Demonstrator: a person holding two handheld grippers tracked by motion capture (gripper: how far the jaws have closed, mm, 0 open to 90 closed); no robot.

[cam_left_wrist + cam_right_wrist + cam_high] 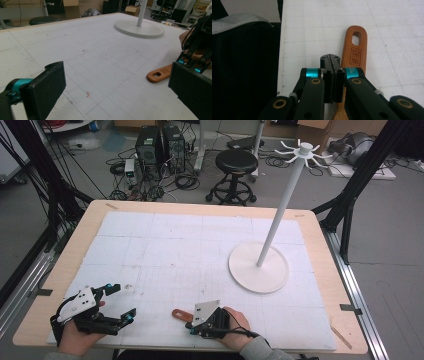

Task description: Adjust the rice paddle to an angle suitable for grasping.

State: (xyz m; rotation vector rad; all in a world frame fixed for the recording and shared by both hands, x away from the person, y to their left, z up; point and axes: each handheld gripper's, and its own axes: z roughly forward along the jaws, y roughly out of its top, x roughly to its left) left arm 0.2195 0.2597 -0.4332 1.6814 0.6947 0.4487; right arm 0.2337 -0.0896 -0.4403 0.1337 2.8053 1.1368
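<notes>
Seemingly parked, the right gripper rests pressed closed and empty just left of a flat wooden handle, while the left gripper gapes wide, holding nothing, above the desk.

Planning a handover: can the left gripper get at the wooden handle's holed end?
Probably yes: the left gripper is open, the handle's holed end lies bare on the mat, nothing between; the right gripper sits farther back.

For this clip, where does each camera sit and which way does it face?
High view: above the near edge, looking down on the white gridded mat; both hands show.
Left gripper view: low, facing the white pole stand between open fingers.
Right gripper view: looking down past closed fingers.
All share the brown wooden handle.
</notes>
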